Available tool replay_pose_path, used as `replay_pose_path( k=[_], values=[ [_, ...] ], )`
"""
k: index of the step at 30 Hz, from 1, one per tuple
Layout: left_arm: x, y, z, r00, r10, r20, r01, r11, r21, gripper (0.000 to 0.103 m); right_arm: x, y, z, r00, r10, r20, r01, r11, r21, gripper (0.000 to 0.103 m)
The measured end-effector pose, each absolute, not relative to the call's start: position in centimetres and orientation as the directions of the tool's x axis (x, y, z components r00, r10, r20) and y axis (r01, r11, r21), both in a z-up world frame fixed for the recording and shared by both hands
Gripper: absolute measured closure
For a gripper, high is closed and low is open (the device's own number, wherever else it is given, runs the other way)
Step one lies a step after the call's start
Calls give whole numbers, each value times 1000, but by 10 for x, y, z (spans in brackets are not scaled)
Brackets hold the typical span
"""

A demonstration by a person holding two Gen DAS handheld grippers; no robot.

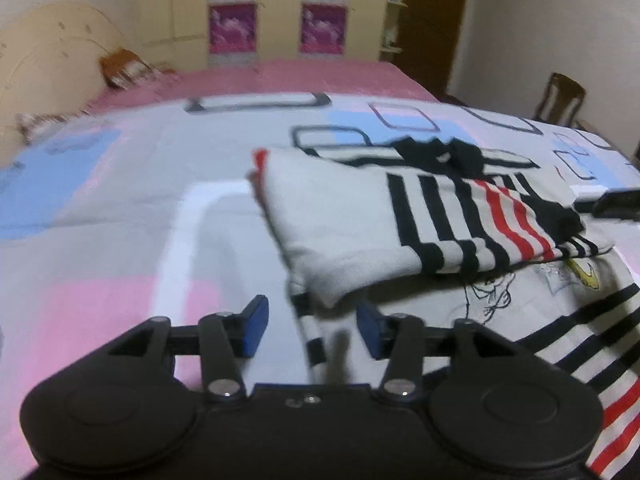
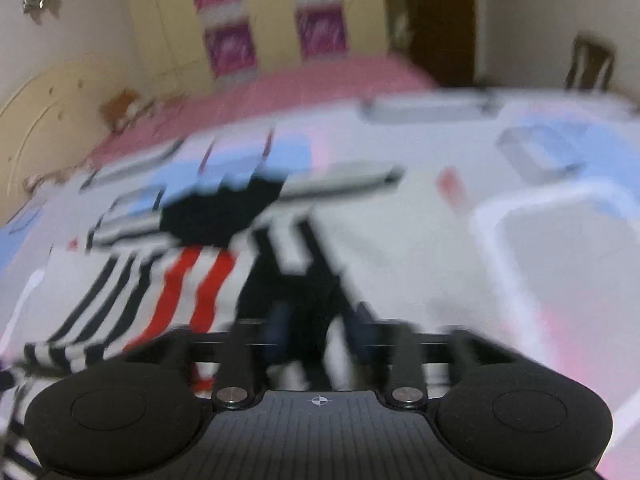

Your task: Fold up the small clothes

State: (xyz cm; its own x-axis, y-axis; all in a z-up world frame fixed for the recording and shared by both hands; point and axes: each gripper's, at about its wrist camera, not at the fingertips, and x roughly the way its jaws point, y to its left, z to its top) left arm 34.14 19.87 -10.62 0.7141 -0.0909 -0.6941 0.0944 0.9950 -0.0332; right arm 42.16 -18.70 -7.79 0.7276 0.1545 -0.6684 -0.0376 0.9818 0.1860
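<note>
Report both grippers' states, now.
Left gripper: open, holding nothing; the striped shirt lies just ahead.
Right gripper: blurred, jaws look apart over the shirt; no grip visible.

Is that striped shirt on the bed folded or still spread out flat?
Partly folded: the striped shirt has one part doubled back over itself with a thick rounded fold edge; the rest lies flat on the bed.

dim yellowish indoor light, no harsh shadows or glare, fisheye bending with dark corners, left wrist view slightly soft, right wrist view badly motion-smeared
</note>
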Motion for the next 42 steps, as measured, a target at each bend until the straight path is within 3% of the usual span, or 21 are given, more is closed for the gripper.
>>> replay_pose_path(
  k=[4,5,7,8,10,14,19,21,24,27,33,37,40,42],
  values=[
    [345,183,-99,789,-122,-602,75,992,-102,57,423,-160,-73,720,197,-665,-144,980,135,58],
    [352,178,-103,792,-141,-594,86,989,-121,57,426,-152,-79,702,203,-683,-157,979,129,66],
    [375,166,-125,736,-179,-653,113,983,-143,58,435,-138,-106,615,159,-772,-152,985,82,71],
    [385,161,-139,688,-190,-701,120,982,-148,57,434,-136,-113,619,148,-772,-151,986,69,71],
    [391,154,-134,690,-172,-703,156,984,-87,57,432,-134,-105,623,141,-769,-164,985,48,71],
    [422,167,-115,744,-173,-645,151,985,-89,55,445,-150,-84,718,150,-680,-121,989,90,71],
    [503,192,-130,727,-166,-667,110,986,-126,55,489,-147,-98,703,150,-696,-130,988,81,71],
    [526,204,-149,705,-174,-688,104,984,-142,52,503,-154,-117,652,44,-757,-73,997,-5,71],
    [527,206,-139,694,-181,-697,119,983,-136,56,496,-170,-117,656,60,-752,-47,998,38,71],
    [502,190,-118,737,-201,-645,140,979,-146,53,482,-167,-95,712,102,-694,-41,994,103,71],
    [470,103,-129,745,-161,-647,177,983,-41,50,488,-77,-98,645,307,-700,-276,948,162,71],
    [468,108,-150,723,-121,-680,174,985,11,47,484,-65,-117,637,261,-725,-298,951,81,71],
    [453,141,-147,731,-85,-677,142,989,29,47,479,-103,-119,680,65,-730,-152,987,-53,71],
    [448,158,-149,732,-40,-680,106,993,56,47,479,-132,-124,679,55,-732,-109,994,-26,71]
  ],
)
